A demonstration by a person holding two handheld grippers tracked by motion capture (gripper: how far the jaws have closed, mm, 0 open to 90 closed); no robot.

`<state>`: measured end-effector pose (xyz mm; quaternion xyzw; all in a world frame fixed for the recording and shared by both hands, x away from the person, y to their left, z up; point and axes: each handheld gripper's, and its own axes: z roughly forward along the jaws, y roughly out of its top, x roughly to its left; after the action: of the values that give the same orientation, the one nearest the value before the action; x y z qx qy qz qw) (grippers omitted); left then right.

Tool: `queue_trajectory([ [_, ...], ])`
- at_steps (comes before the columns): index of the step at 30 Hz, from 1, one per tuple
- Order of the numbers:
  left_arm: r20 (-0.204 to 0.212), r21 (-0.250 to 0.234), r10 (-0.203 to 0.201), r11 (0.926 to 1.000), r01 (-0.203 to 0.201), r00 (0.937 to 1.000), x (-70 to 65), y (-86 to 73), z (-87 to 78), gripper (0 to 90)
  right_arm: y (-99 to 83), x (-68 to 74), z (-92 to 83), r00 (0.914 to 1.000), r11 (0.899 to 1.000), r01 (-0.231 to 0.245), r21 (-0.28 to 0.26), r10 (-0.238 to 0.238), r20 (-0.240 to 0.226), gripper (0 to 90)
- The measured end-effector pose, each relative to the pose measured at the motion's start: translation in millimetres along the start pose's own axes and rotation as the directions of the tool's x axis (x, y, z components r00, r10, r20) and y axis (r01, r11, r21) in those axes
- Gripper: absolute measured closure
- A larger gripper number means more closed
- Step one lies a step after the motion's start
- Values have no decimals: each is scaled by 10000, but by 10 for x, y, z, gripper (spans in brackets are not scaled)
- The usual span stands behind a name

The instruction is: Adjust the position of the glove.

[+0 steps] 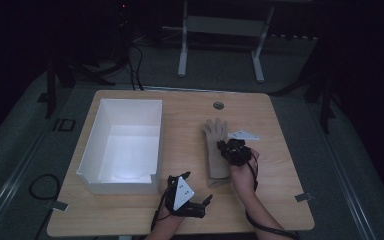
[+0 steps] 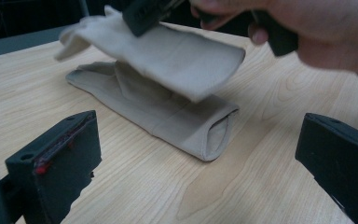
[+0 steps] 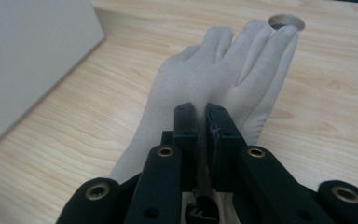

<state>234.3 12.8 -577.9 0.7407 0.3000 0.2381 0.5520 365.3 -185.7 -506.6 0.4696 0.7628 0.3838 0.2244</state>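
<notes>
A wooden table [image 1: 130, 210] carries a white open box [image 1: 122, 145] on its left half, the box reaching from near the far edge toward the near edge. To the right of the box, about the middle of the table, lie two beige gloves. The lower glove [image 2: 168, 119] lies flat on the wood, with its open cuff toward the near edge and its fingers toward the far edge. The upper glove [image 2: 177, 58] is lifted off it (one part hangs free in the air, seen from the left gripper view).

The right gripper [image 3: 204, 121] has its two black jaws pressed together on the cloth of the upper glove, and the glove's fingers spread out beyond the jaws, pointing to a round hole [image 3: 286, 21] in the table near the far edge. In the high view this gripper [image 1: 228, 146] is above the gloves, with the person's right hand [image 1: 244, 172] behind it.

The left gripper [image 1: 209, 199] rests low near the near edge of the table, just in front of the box's near right corner. Its jaws stand wide apart with nothing between them, and they face the open cuff of the lower glove.
</notes>
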Motion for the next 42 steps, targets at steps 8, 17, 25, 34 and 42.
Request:
queue_trajectory([
  [8, 10, 5, 6, 10000, -6, 10000, 2, 0, 0, 4, -162, -32, 124, 9998, 9986, -217, 491, 217, -7, 835],
  [17, 90, -4, -30, 10000, 30, 10000, 4, 0, 0, 4, -247, 9, 190, 9990, 9972, -386, 636, 398, -179, 820],
  [25, 116, 85, 64, 9999, -65, 9999, -2, 4, 9, 4, -271, -13, 202, 9991, 9968, -175, 786, 205, -382, 707],
  [34, 287, 15, 497, 9988, -497, 9984, -5, 17, 48, 5, -126, -224, -38, 9959, 9992, 323, -228, -341, -843, 396],
  [42, 1030, 910, 437, 9944, -531, 9937, 13, 126, 166, 72, -70, -488, -233, 9787, 9959, 460, -777, -605, -1964, 191],
])
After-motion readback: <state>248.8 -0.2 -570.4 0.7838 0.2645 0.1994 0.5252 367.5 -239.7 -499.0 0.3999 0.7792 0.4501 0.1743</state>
